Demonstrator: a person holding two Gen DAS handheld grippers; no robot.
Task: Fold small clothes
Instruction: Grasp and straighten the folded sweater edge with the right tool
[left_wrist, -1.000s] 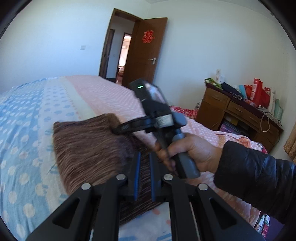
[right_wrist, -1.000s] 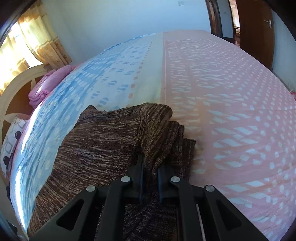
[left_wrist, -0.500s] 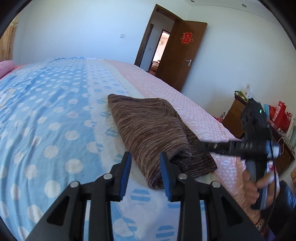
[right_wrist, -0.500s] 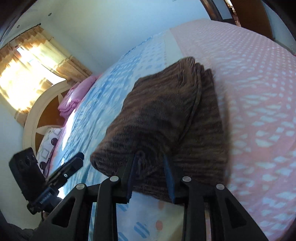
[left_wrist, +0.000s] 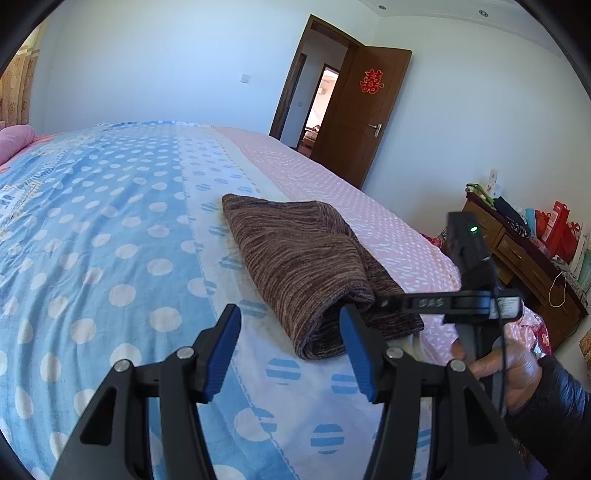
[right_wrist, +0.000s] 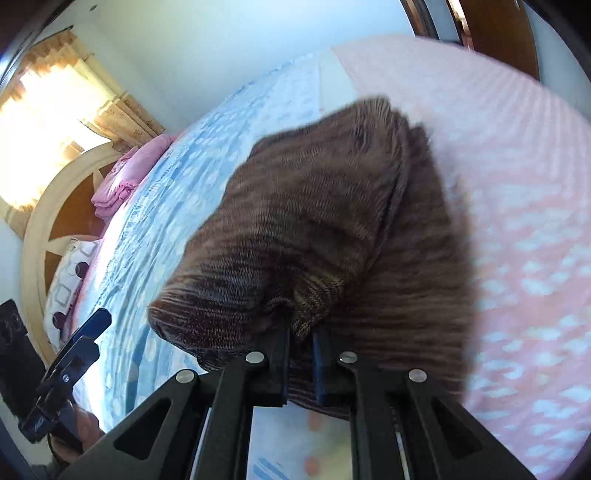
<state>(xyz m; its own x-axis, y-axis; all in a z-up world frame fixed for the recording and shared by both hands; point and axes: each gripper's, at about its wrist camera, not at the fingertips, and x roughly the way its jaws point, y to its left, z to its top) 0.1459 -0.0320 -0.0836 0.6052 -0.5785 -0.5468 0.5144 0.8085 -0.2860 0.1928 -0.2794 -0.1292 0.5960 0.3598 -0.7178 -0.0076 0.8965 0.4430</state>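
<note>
A brown striped knit garment (left_wrist: 303, 258) lies folded in a thick bundle across the bed (left_wrist: 110, 221), where the blue and pink halves meet. My left gripper (left_wrist: 291, 332) hovers just in front of the bundle's near end. Its blue-padded jaws are opening and the pads press on nothing. In the right wrist view, my right gripper (right_wrist: 299, 339) is shut on a fold at the near edge of the garment (right_wrist: 314, 221). In the left wrist view a hand holds the right gripper (left_wrist: 384, 302) at the bundle's right corner. The left gripper (right_wrist: 88, 332) shows at the lower left of the right wrist view.
The bed edge runs below both grippers. A wooden dresser (left_wrist: 524, 251) with bags on top stands right of the bed, and a brown door (left_wrist: 362, 110) stands open at the far wall. Pink pillows (right_wrist: 125, 181) lie by the headboard (right_wrist: 40, 221).
The left gripper let go of the garment, drew back to its left and spread its jaws. The right gripper opened a little, swung to the near edge and closed on the cloth again.
</note>
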